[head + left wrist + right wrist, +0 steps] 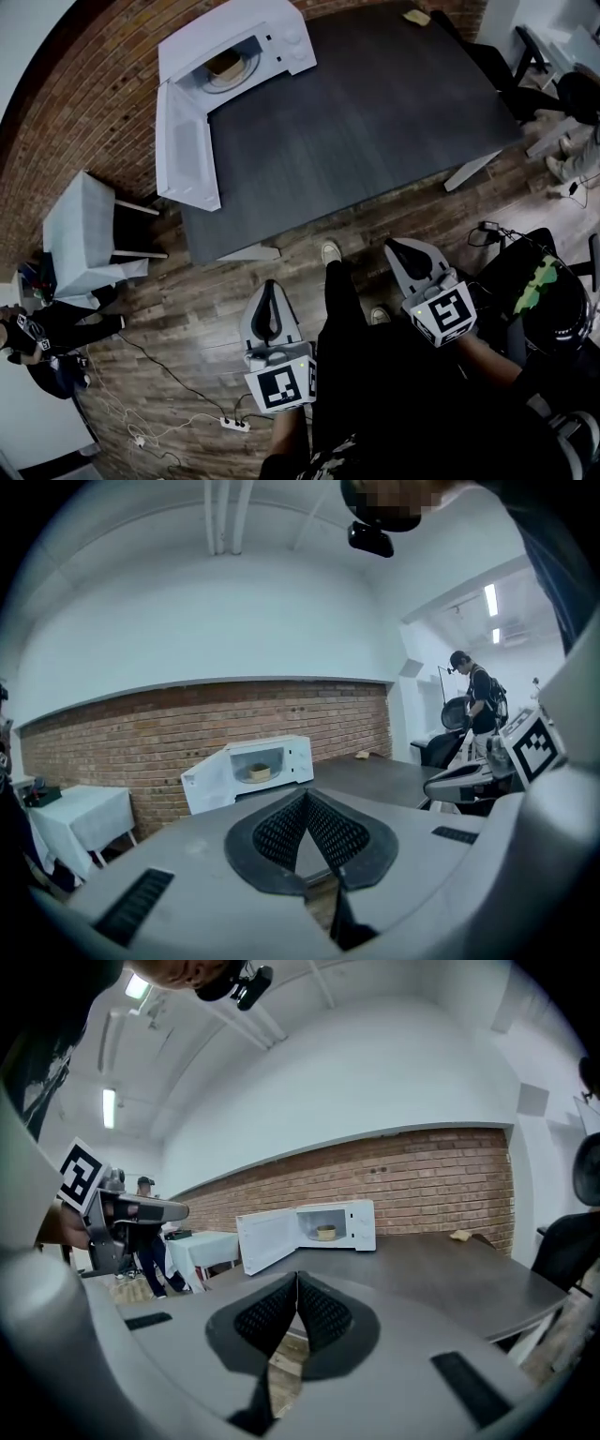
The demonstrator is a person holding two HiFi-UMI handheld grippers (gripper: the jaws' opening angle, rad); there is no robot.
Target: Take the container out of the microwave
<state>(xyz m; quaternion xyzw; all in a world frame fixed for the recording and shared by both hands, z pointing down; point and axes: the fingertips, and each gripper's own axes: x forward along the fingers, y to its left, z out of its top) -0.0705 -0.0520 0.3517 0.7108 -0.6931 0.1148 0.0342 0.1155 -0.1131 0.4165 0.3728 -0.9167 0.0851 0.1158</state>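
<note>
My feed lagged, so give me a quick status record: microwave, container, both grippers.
microwave: on the dark table, at the corner by the brick wall
door: swung open
container: inside the microwave, on its plate
left gripper: shut, empty, over the floor short of the table
right gripper: shut, empty, also short of the table
task: container not yet reached

lab-like test room: brick wall (98, 103), dark table (375, 112), power strip (234, 424) on wood floor (187, 309).
</note>
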